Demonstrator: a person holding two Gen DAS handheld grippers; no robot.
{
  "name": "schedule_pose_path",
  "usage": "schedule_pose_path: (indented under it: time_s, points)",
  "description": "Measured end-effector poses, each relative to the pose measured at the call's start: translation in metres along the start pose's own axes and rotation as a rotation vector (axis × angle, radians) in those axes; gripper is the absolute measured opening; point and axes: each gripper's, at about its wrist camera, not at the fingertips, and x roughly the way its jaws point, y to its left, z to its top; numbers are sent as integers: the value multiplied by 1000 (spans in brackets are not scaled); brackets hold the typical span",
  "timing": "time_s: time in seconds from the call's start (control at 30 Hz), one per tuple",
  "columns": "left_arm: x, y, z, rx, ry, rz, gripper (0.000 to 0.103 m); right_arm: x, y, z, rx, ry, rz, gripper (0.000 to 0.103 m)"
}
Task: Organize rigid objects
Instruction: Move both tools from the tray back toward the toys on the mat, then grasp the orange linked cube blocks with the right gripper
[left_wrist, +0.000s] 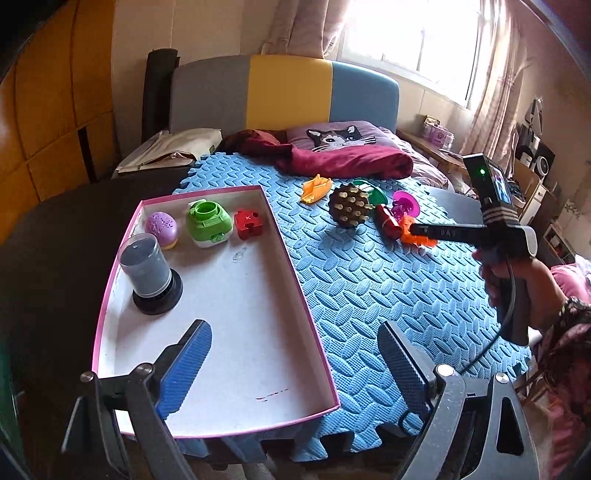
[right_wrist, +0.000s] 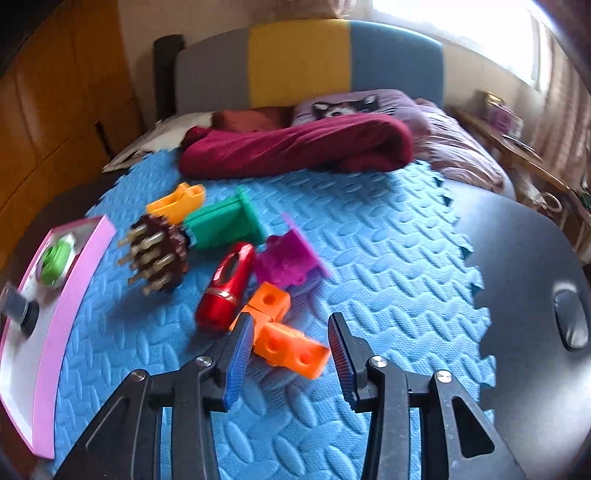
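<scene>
A: Four items already in the pink-rimmed box (left_wrist: 110, 280) at left: grey canister (left_wrist: 149, 271), purple egg (left_wrist: 161, 228), green toy (left_wrist: 208, 223), red puzzle piece (left_wrist: 246, 223). Left gripper (left_wrist: 295, 373) hovers over the box's near corner, jaws spread wide, nothing between them.

B: Risk?

A: Right gripper (right_wrist: 291, 360) is partly spread around the orange block piece (right_wrist: 284, 332) on the blue foam mat (right_wrist: 388, 277), pads not pressing it. The red flashlight (right_wrist: 227, 286) lies just beside the left pad, so closing could nudge it or pinch both. The block looks jointed, so I'd guess it may swing or slip if gripped at one end.

B: Target look?

A: Bright orange plastic, cube segments with round holes, lying flat. Purple toy (right_wrist: 288, 258) is touching behind it; green spool (right_wrist: 225, 221), brown spiky massager (right_wrist: 159, 251) and yellow-orange piece (right_wrist: 177, 201) crowd farther left. Right view is blurred.
</scene>
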Motion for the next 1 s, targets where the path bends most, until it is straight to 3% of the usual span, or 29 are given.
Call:
schedule_pose_path:
  time_s: [0.17, 0.3, 0.47, 0.57, 0.63, 0.67, 0.87, 1.0]
  points:
    - [3, 2, 1, -18, 3, -3, 93, -7, 21, -24, -78, 21, 52, 45]
    - [2, 0, 0, -16, 4, -4, 93, -7, 25, -29, -99, 0, -21, 45]
    - [-1, -1, 1, -9, -4, 3, 93, 3, 12, -17, 25, 16, 24, 45]
    - [-1, -4, 3, -2, -1, 1, 93, 10, 10, -14, 83, 19, 0, 43]
    - [-1, -7, 5, 8, -1, 1, 93, 9, 9, -14, 93, 0, -10, 28]
    - [-1, -8, 7, 12, -4, -3, 93, 9, 8, -15, 92, -4, -9, 26]
    - [2, -24, 18, 47, -13, -27, 93, -4, -3, -34, 110, -34, -8, 26]
    - [8, -43, 25, 86, -11, -45, 93, -13, -11, -44, 102, -58, -85, 26]
